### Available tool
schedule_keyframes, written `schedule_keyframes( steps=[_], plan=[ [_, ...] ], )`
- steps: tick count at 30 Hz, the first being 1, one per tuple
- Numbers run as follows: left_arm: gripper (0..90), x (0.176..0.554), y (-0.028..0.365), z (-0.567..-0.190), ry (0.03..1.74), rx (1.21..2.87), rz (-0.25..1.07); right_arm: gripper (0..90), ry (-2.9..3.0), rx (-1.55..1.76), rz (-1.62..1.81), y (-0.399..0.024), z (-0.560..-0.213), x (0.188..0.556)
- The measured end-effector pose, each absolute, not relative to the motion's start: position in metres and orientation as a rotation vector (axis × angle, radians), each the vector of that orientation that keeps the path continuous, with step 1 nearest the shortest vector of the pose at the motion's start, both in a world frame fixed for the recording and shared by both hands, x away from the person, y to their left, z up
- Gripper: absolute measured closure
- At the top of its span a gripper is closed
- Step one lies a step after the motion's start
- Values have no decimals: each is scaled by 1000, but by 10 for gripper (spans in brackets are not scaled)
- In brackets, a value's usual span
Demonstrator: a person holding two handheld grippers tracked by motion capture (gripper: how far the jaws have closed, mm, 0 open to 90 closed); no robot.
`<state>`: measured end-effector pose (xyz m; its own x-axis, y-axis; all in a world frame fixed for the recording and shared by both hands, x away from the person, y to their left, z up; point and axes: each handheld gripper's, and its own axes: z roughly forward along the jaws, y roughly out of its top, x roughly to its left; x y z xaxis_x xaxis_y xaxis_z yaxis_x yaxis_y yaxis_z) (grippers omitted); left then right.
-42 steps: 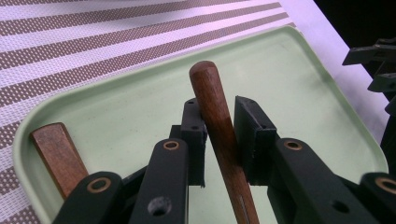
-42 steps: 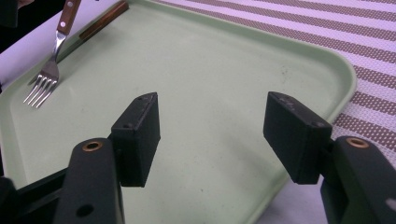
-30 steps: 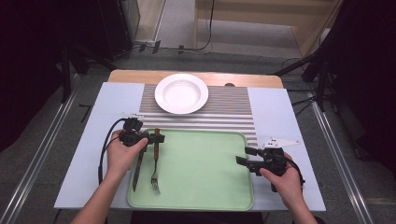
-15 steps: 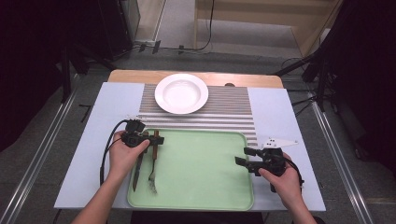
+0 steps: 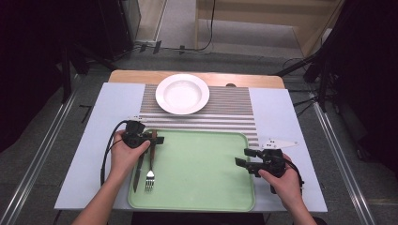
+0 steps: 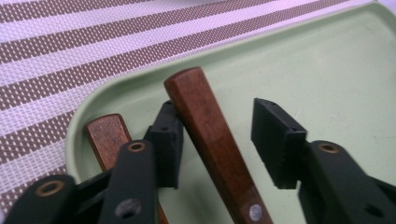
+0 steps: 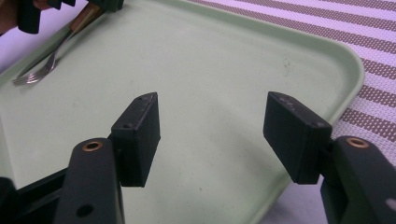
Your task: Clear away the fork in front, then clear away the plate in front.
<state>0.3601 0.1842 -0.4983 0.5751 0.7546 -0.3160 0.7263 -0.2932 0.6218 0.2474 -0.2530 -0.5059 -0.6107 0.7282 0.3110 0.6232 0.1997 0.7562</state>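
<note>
The fork (image 5: 150, 165) lies flat on the left part of the green tray (image 5: 202, 206), tines toward the person and its brown wooden handle (image 6: 212, 140) pointing toward the striped mat (image 5: 234, 110). A knife (image 5: 139, 165) with a matching wooden handle lies just beside it, nearer the tray's left rim.

The left tongs (image 5: 157, 139) sit over the far end of the fork handle. In the left gripper view the handle runs between the two black pads: it lies against the left pad (image 6: 168, 140) and stands clear of the right pad. The jaws have just been opening, and the left tongs are released, with the fork handle still between them but not pinched. The knife handle lies outside the jaws, beyond the left pad.

The right tongs (image 5: 243, 157) rest low over the right part of the tray, well apart from the fork. They are released, with bare tray surface between the pads.

A white plate (image 5: 182, 93) stands on the striped mat beyond the tray, and the mat lies on the desk (image 5: 117, 101).
</note>
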Motion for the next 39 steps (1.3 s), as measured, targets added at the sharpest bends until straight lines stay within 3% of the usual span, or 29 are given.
schedule_keyframes(
  steps=[7,14,36,39],
  plan=[
    [405,359,186,-490,1187,2053,94,356,2353,1306,1374,-250,-506,246],
    [403,361,194,-479,1167,2016,141,356,2350,1292,1346,-251,-507,246],
    [402,356,215,-457,1084,1946,52,356,2310,1319,1378,-257,-506,247],
    [371,360,216,-461,1056,1944,-7,356,2310,1319,1410,-256,-507,248]
  ],
)
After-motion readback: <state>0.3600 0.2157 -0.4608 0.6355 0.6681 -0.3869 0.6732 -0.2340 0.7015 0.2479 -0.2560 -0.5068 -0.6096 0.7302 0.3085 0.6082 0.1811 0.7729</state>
